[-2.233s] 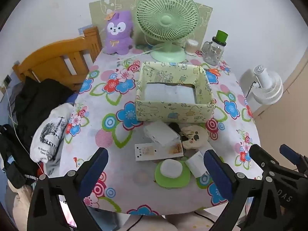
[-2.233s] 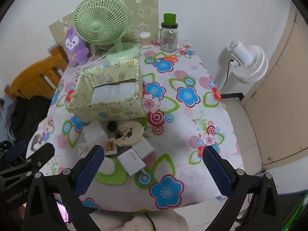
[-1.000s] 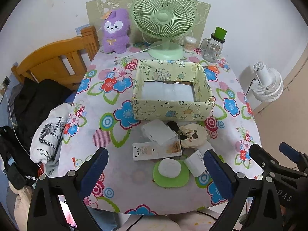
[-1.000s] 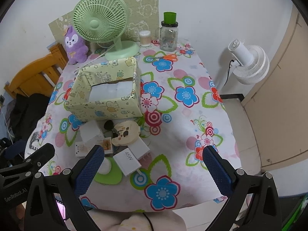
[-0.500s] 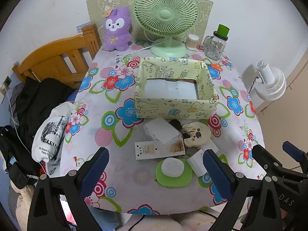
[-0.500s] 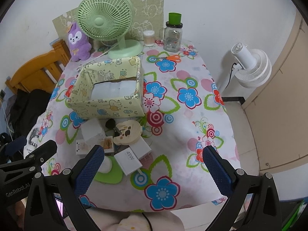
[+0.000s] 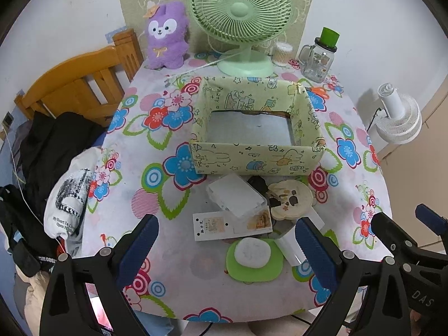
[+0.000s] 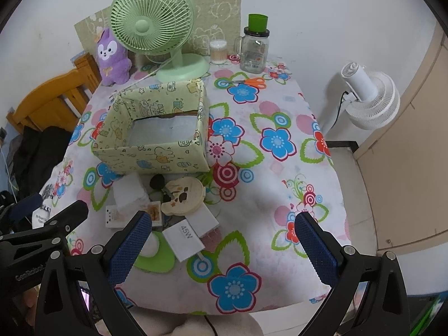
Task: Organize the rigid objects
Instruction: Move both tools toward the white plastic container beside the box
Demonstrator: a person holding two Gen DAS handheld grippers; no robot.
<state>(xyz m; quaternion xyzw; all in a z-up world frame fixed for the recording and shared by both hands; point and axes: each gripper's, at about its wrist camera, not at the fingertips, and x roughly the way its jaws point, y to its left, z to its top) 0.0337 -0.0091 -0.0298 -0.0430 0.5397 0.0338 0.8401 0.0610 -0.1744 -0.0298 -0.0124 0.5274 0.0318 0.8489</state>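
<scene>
Both grippers, left [image 7: 225, 242] and right [image 8: 223, 233], gape wide and hold nothing.
Nothing sorted yet: the paper-covered box [image 7: 256, 128] looks empty, while charger [image 8: 183, 237], clear case [image 7: 236, 196] and the rest lie clustered before it.

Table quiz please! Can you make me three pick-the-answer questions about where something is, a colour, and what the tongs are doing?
1. Where is the yellow-green box?
A. in front of the green fan
B. on the floor
C. on the chair

2. What colour is the plush toy?
A. red
B. purple
C. black

3. How are the left tongs and right tongs?
A. both open
B. both gripping a box
C. one holding scissors

Answers: 1 A, it sits just before the fan base. 2 B, purple fur. 3 A, fingers wide apart, nothing held.
</scene>
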